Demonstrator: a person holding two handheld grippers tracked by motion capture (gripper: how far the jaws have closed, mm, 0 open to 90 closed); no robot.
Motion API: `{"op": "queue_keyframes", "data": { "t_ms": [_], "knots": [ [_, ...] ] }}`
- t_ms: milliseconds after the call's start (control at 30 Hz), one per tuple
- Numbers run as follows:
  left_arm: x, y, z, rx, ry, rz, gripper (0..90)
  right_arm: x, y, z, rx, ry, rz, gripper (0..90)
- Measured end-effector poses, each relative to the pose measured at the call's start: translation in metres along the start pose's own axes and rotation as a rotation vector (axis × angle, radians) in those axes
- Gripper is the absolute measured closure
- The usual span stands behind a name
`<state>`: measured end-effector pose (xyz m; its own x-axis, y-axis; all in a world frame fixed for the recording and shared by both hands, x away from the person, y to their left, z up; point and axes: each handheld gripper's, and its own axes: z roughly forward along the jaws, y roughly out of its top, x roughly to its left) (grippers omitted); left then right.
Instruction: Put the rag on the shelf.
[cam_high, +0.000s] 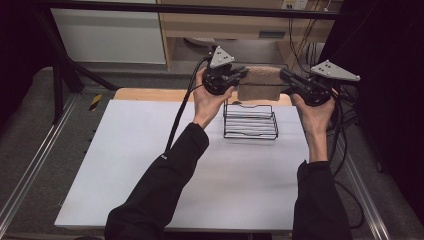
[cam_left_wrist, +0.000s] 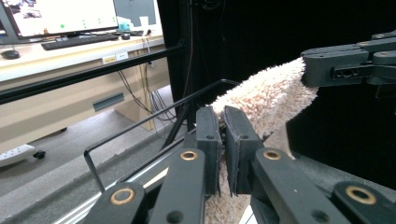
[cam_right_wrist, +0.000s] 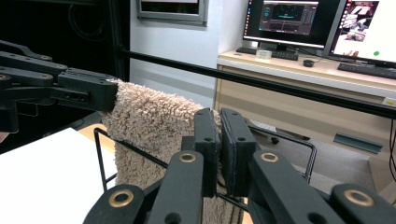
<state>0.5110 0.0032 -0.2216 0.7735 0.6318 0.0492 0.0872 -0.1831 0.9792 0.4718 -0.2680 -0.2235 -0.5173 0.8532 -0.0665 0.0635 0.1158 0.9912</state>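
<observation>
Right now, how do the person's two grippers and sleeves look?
Both the left gripper and the right gripper are black, each with a grey three-cornered plate on top. Their jaws are flat black pads on arms with brass-coloured rivets. A black cable trails from the left one. The sleeves are black.

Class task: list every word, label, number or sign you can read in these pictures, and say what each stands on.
No text can be read.
Monitors: screen contents too small.
White label on the desk edge: blurred.
Sticker on the wooden cabinet: too small.
</observation>
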Motion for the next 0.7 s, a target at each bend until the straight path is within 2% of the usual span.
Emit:
{"op": "queue_keyframes", "data": {
  "t_ms": [133, 267, 700],
  "knots": [
    [-0.003, -0.003, -0.002, 0.017, -0.011, 0.004, 84.7, 0.001, -0.004, -0.003, -0.006, 0.008, 0.005, 85.8],
    [-0.004, -0.007, -0.004, 0.033, -0.022, -0.008, 84.2, 0.002, -0.008, -0.005, 0.006, 0.019, 0.007, 85.7],
    [-0.01, -0.015, -0.008, 0.062, -0.034, -0.004, 82.3, 0.008, -0.022, -0.011, 0.037, 0.035, 0.018, 85.9]
  ]
}}
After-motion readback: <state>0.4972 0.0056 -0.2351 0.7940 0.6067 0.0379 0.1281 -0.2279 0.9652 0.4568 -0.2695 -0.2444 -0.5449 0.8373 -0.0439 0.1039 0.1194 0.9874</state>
